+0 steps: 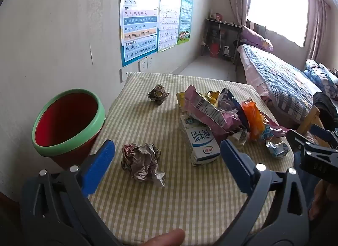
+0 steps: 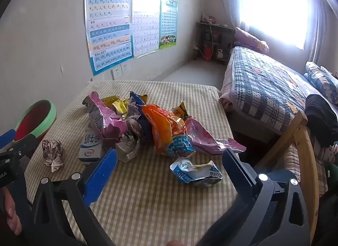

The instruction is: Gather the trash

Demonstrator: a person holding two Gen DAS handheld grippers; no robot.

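Trash lies on a checked tablecloth [image 1: 169,203]. A crumpled paper ball [image 1: 142,164] sits close in front of my left gripper [image 1: 166,153], which is open and empty. A milk carton [image 1: 199,143] lies beside a heap of snack wrappers [image 1: 221,112], and a small crumpled wrapper ball [image 1: 158,93] lies farther back. A red bin with a green rim [image 1: 67,123] stands at the table's left edge. In the right wrist view, my right gripper [image 2: 169,161] is open above a crushed blue-and-white packet [image 2: 196,171], near the orange wrapper [image 2: 166,133] and the heap.
A wall with posters [image 1: 139,19] runs along the left. A bed with a plaid quilt [image 2: 264,91] stands right of the table, and a wooden chair back [image 2: 304,146] is close to the table's right edge. A dark shelf [image 1: 221,38] stands at the far wall.
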